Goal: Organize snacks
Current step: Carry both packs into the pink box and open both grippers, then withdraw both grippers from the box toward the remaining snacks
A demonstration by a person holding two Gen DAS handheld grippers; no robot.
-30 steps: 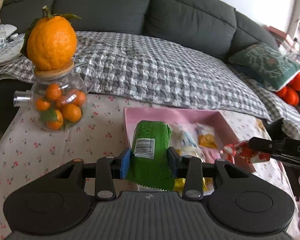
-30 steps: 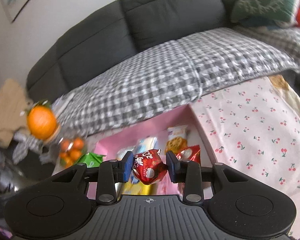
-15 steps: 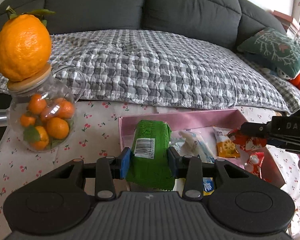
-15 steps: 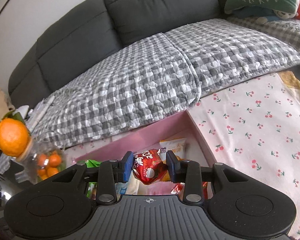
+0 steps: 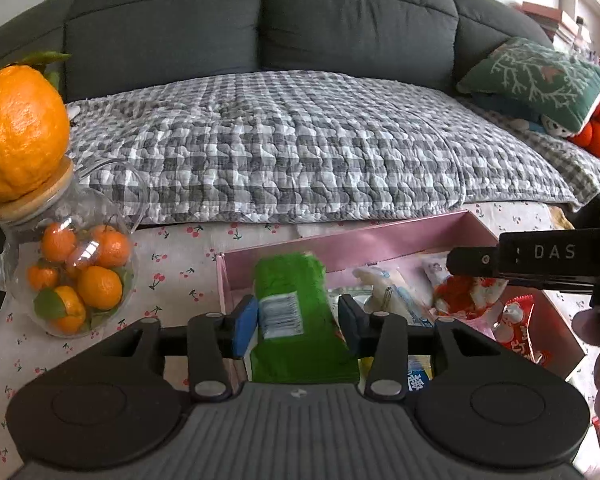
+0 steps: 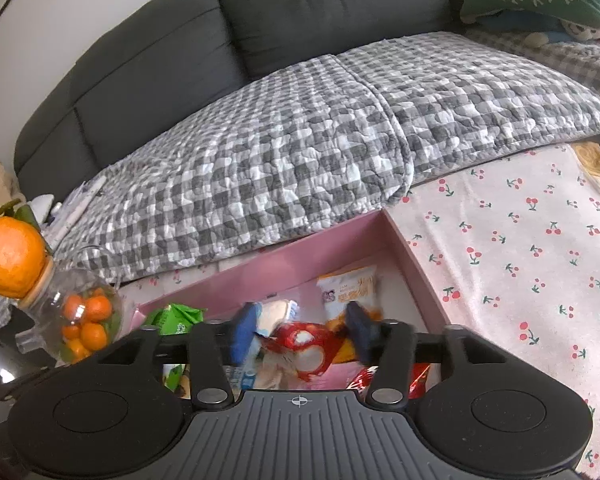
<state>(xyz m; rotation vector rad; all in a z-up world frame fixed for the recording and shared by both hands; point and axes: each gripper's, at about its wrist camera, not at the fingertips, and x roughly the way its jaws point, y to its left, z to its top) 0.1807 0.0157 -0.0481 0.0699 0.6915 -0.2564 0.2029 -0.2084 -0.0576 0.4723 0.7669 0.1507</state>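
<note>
Left wrist view shows the left gripper (image 5: 298, 320) over the near end of the pink box (image 5: 340, 236) on the cherry-print table (image 5: 172, 276), its jaws opening with the green snack packet (image 5: 294, 312) between the blue pads, gaps showing on both sides. Right wrist view shows the right gripper (image 6: 302, 332) above the same box, jaws opening too, the red snack packet (image 6: 306, 346) loose between them above other wrapped snacks, beside an orange-and-white packet (image 6: 346, 290).
</note>
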